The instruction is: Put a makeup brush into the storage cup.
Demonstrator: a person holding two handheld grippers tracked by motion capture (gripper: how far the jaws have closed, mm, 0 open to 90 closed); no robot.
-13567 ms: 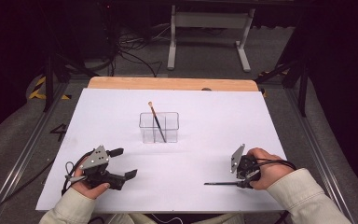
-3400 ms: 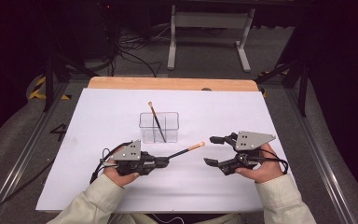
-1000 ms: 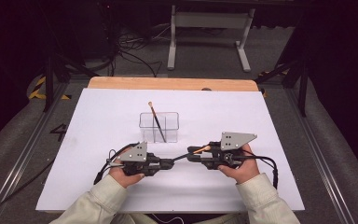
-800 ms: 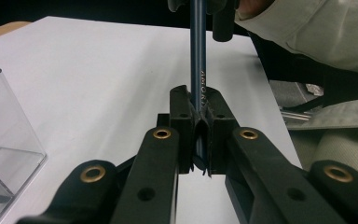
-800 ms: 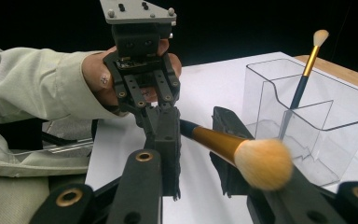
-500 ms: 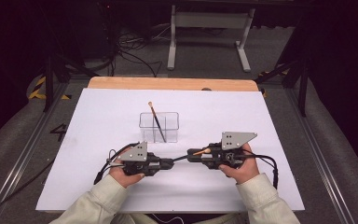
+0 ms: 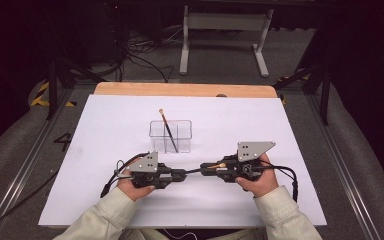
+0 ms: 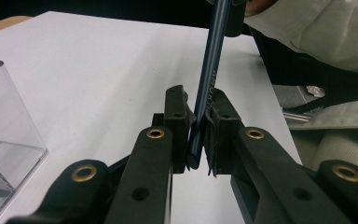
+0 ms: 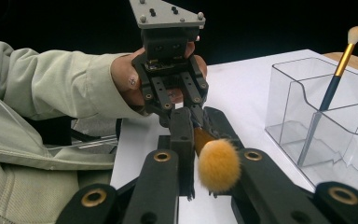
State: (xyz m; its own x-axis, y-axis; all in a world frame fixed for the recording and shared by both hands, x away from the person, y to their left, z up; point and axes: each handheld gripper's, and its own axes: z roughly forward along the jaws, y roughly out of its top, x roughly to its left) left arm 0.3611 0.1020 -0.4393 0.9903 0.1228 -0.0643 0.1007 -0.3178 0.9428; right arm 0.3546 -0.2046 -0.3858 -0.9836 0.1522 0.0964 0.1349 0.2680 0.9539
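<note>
My left gripper (image 7: 180, 174) clamps the dark handle end of a makeup brush (image 8: 208, 79). The brush spans level above the white table (image 7: 280, 130) to my right gripper (image 7: 206, 167), whose jaws pinch it just behind the orange bristles (image 9: 219, 166).

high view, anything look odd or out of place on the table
Nothing spilled or damaged. One thing stands out: a makeup brush hangs level above the white sheet, gripped at both ends, handle in the left tongs, bristle end in the right tongs. A second brush leans in the clear organizer.
</note>
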